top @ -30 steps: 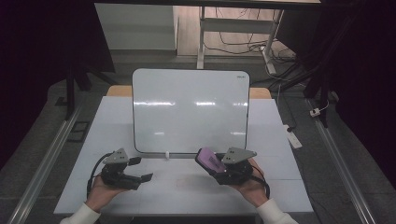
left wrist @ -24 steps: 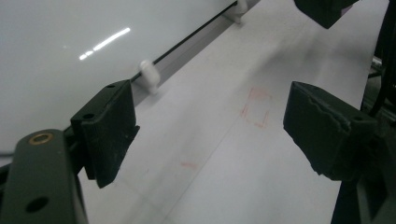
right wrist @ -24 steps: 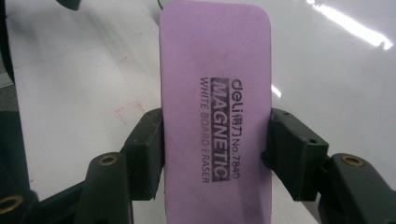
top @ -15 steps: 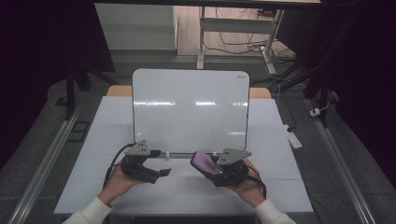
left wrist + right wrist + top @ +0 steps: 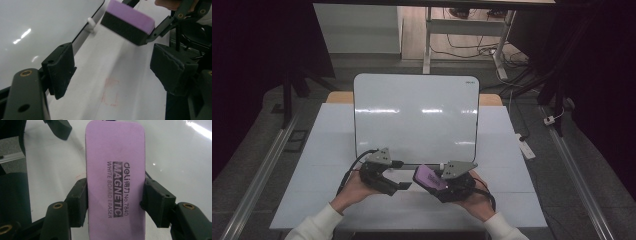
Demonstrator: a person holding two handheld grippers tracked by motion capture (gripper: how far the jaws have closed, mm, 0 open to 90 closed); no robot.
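Observation:
A purple whiteboard eraser (image 5: 115,180) with a black felt base, printed "MAGNETIC WHITE BOARD ERASER", is clamped by its long sides in my right gripper (image 5: 115,200). In the high view, the eraser (image 5: 428,176) is held just above the white table, in front of the whiteboard (image 5: 416,117). My left gripper (image 5: 402,186) is close on the eraser's left, pointing toward it. In the left gripper view, the eraser (image 5: 130,21) hangs ahead of my left gripper (image 5: 116,67). Its jaws have just been closing, nothing lies between them, and they remain apart.
The whiteboard lies flat across the middle of the table (image 5: 332,150), with its near edge (image 5: 82,35) by a small white peg (image 5: 91,23). A faint red outline (image 5: 110,91) marks the tabletop under the left gripper. A white power strip (image 5: 525,145) lies off the table's right side.
My left gripper has moved rightward along the table's front, from well left of the eraser to right beside it. The right gripper has held still with the eraser.

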